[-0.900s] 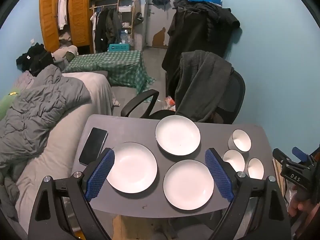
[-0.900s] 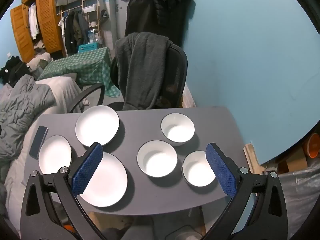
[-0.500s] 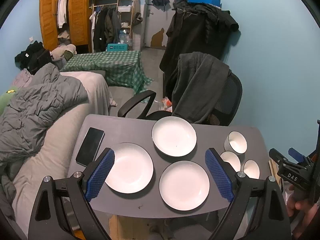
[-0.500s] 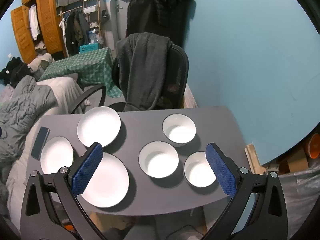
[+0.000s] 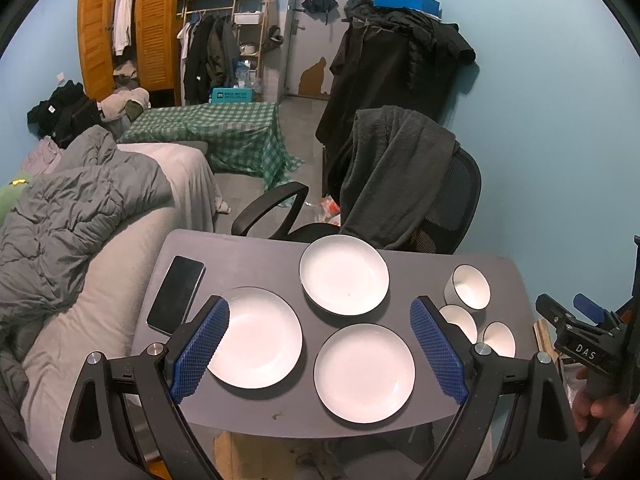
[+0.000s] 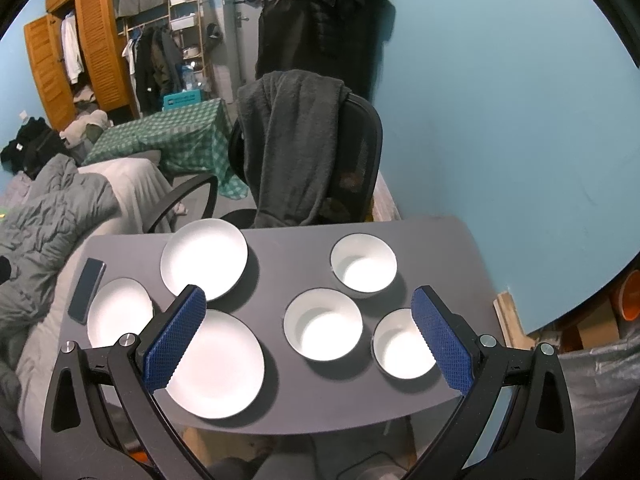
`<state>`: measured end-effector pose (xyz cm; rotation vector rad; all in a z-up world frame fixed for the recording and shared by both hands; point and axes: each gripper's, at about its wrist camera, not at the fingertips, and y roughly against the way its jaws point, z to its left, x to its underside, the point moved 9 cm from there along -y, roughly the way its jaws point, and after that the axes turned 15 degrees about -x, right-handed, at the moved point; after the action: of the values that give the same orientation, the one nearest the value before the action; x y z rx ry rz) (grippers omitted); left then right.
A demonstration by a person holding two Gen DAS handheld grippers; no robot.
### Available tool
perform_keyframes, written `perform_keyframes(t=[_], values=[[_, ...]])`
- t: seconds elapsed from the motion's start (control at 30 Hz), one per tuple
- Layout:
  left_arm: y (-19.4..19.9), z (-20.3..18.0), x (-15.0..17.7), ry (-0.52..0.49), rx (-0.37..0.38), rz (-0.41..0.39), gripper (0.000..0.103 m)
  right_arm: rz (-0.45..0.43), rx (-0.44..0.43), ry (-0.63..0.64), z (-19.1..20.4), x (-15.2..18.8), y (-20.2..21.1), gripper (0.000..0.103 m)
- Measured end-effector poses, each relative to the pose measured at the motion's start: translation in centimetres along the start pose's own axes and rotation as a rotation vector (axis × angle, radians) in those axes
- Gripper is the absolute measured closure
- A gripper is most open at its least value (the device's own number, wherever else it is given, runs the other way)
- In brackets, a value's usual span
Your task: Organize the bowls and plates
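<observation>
Your left gripper hangs above the near edge of the grey surface, tilted downward, its blue-padded fingers spread wide with nothing between them. Beneath it lie three white plates, none touching: the left plate partly behind the left finger pad, the near plate between the pads in this view, and the far plate toward the back edge. A dark phone lies flat just left of the left plate. Your right gripper is likewise tilted down above the near edge, its fingers fully apart and empty. From its camera you see three white bowls standing upright and apart on the right half of the surface: the far bowl toward the back, the middle bowl near the centre, and the near bowl partly hidden behind the right finger pad. The same three plates sit on the left half in that view, so plates and bowls are all laid out singly, none stacked. Beyond the surface stands an office chair with a grey garment draped over its back. At the right edge of the left camera's view your right hand grips the other gripper's handle.
</observation>
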<state>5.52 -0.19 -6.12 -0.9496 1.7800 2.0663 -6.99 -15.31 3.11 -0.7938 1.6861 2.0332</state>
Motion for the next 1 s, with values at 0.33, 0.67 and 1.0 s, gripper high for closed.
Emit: perform_keyframes(t=[0.33,0.67,1.0], values=[[0.0,-0.2,-0.1,0.001,0.005,0.004,0.010,0.001,-0.003,0.000,0.2,-0.1,0.1,0.003],[0.0,-0.3,0.1,0.002,0.015,0.003,0.010,0.003,-0.005,-0.001,0.4,-0.1,0.2,0.003],[0.0,-0.5,0.4,0.004,0.016,0.012,0.010,0.007,-0.012,0.006,1.0,0.1,0.2,0.003]])
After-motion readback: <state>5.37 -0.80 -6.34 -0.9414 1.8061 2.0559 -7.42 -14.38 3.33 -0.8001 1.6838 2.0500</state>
